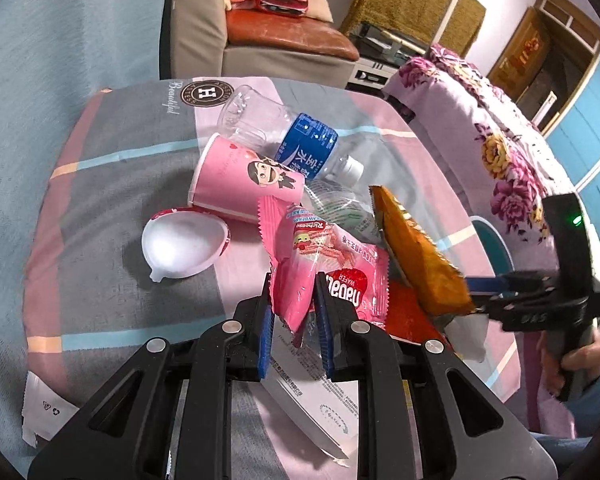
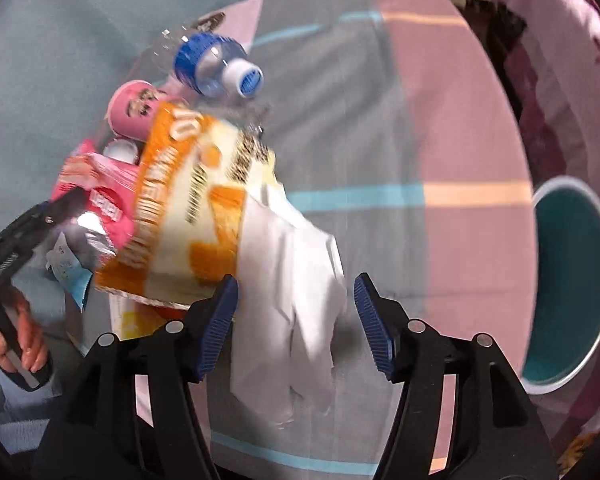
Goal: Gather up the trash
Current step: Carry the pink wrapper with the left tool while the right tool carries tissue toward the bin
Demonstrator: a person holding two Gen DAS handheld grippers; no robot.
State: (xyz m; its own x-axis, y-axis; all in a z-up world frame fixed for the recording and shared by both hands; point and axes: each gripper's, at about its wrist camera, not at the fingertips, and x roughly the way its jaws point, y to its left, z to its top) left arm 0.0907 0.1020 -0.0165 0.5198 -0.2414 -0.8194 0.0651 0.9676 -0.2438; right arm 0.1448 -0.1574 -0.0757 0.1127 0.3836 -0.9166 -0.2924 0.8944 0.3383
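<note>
The left gripper (image 1: pixel 294 312) is clamped on the pink wafer wrapper (image 1: pixel 300 276), lifting it clear of the pile. The right gripper (image 2: pixel 296 320) stands apart, straddling white crumpled paper (image 2: pixel 296 300) just ahead, likely lining up a grab; the orange packet (image 2: pixel 188 208) sits beside its left finger.

A cloth-covered tabletop (image 1: pixel 112 184) in the frame's middle carries a pink cup (image 1: pixel 236 182), clear bottle (image 1: pixel 288 140), white lid (image 1: pixel 182 246) and wrappers (image 1: pixel 340 264).

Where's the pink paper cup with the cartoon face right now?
In the left wrist view, the pink paper cup lies on its side left of centre on the tablecloth, between the clear plastic bottle and the white plastic lid.
</note>
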